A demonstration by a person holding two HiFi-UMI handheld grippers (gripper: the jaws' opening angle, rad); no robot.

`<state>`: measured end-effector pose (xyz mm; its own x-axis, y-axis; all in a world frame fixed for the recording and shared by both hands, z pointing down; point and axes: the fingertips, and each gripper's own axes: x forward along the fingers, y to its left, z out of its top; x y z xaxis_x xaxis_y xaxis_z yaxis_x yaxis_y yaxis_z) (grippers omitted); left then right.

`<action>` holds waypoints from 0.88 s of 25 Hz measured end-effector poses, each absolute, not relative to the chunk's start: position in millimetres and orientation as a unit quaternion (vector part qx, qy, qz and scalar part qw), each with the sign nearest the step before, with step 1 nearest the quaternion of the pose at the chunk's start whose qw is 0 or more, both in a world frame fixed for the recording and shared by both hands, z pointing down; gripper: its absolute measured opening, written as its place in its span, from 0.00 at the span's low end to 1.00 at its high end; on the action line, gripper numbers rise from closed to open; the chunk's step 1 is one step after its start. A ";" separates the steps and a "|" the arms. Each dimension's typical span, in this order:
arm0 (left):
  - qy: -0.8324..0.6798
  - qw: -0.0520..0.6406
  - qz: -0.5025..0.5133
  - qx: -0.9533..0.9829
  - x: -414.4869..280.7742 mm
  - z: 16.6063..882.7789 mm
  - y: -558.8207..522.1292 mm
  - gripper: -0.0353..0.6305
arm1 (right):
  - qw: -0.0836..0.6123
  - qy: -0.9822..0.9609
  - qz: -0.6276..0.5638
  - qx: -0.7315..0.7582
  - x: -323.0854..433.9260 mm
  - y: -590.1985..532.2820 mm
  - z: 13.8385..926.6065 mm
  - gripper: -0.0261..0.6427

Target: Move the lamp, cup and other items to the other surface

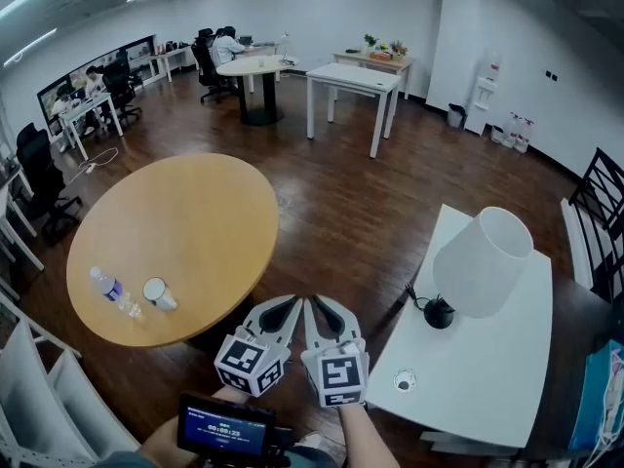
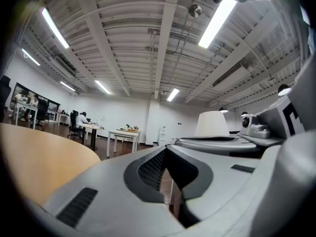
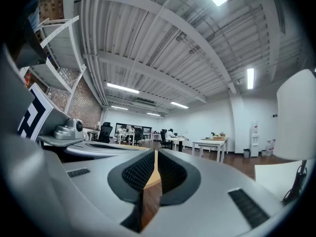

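Hovering side by side between the two tables, the left claw (image 1: 291,305) and the right claw (image 1: 318,305) are both clenched, with nothing between their jaws. The white-shaded lamp (image 1: 483,261), on a small black base, stands near the edge of the white rectangular tabletop (image 1: 487,359). The white cup (image 1: 156,292) sits beside a clear plastic bottle (image 1: 105,284) on the round wooden tabletop (image 1: 195,232), well apart from the lamp. The lamp looks top-heavy: a grip on its shade could crush it or tip it over, and its dark cord might snag the table edge. The cup, seemingly on its side near the rim, could roll off if nudged.
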<state>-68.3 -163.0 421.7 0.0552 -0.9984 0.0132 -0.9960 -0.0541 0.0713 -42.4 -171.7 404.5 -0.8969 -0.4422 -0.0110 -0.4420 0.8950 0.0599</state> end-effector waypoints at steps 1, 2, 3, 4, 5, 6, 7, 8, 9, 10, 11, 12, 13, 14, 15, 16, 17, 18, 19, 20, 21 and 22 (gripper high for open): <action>-0.683 0.031 -0.019 0.729 -63.7 421.8 -165.9 0.06 | 0.000 -0.972 -0.033 0.232 -37.9 -174.8 404.7 0.07; -0.681 0.032 -0.019 0.732 -60.3 422.1 -168.3 0.06 | 0.000 -0.971 -0.034 0.236 -34.0 -177.3 405.3 0.07; -0.679 0.032 -0.018 0.733 -57.8 422.7 -170.5 0.06 | 0.000 -0.970 -0.034 0.239 -30.6 -179.3 406.3 0.07; -0.678 0.032 -0.017 0.734 -55.6 423.1 -172.5 0.06 | 0.000 -0.970 -0.035 0.242 -27.4 -181.4 407.5 0.07; -0.676 0.031 -0.018 0.736 -53.2 423.3 -174.5 0.06 | 0.000 -0.969 -0.036 0.246 -24.2 -183.5 408.7 0.07; -0.674 0.030 -0.020 0.738 -50.5 423.4 -176.4 0.06 | 0.001 -0.968 -0.036 0.250 -20.9 -185.3 410.0 0.07; -0.672 0.029 -0.023 0.740 -47.7 423.4 -178.5 0.06 | 0.002 -0.967 -0.036 0.253 -17.7 -187.3 411.1 0.07; -0.669 0.029 -0.026 0.742 -45.0 423.4 -180.8 0.06 | 0.001 -0.966 -0.037 0.257 -14.9 -189.3 411.7 0.07; -0.667 0.029 -0.027 0.744 -42.2 423.4 -183.3 0.06 | 0.001 -0.965 -0.038 0.261 -12.4 -191.0 411.6 0.07; -0.664 0.029 -0.027 0.747 -39.2 423.3 -185.6 0.06 | 0.001 -0.963 -0.039 0.265 -9.7 -192.1 411.3 0.07; -0.661 0.029 -0.027 0.749 -35.9 423.3 -187.8 0.06 | 0.001 -0.962 -0.040 0.270 -6.7 -193.5 411.2 0.07; -0.658 0.028 -0.026 0.752 -32.1 423.4 -190.1 0.06 | 0.000 -0.960 -0.040 0.275 -2.7 -195.7 411.6 0.07; -0.654 0.028 -0.025 0.755 -28.0 423.9 -192.8 0.06 | -0.001 -0.958 -0.038 0.284 2.3 -199.0 412.7 0.07; -0.650 0.027 -0.024 0.759 -23.2 424.7 -195.8 0.06 | -0.002 -0.955 -0.034 0.294 8.8 -203.5 414.4 0.07; -0.646 0.026 -0.023 0.763 -17.9 425.8 -198.9 0.06 | -0.004 -0.951 -0.031 0.306 16.7 -209.2 416.3 0.07; -0.641 0.026 -0.022 0.767 -12.2 426.8 -201.9 0.06 | -0.006 -0.947 -0.026 0.320 25.7 -215.2 417.8 0.07; -0.634 0.025 -0.021 0.772 -6.1 427.5 -204.7 0.06 | -0.007 -0.942 -0.020 0.335 35.5 -220.6 418.7 0.07; -0.627 0.026 -0.021 0.779 0.1 427.7 -207.2 0.06 | -0.008 -0.936 -0.015 0.352 46.0 -225.4 419.3 0.08; -0.618 0.027 -0.019 0.785 6.6 427.6 -209.5 0.06 | -0.008 -0.929 -0.011 0.370 56.8 -229.7 419.8 0.09; -0.608 0.029 -0.017 0.793 13.8 427.7 -212.3 0.06 | -0.006 -0.921 -0.008 0.389 67.4 -233.3 420.4 0.09; -0.596 0.031 -0.016 0.802 21.6 428.3 -215.3 0.06 | -0.004 -0.914 -0.004 0.407 77.4 -236.4 421.4 0.10; -0.584 0.032 -0.016 0.811 29.9 429.2 -218.3 0.06 | -0.002 -0.906 -0.002 0.422 86.6 -239.0 422.7 0.16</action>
<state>29.9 -218.3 429.2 0.3165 -0.9485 0.0117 -0.9464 -0.3149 0.0714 86.6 -239.0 422.7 -0.6435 -0.7654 -0.0051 -0.7655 0.6435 0.0014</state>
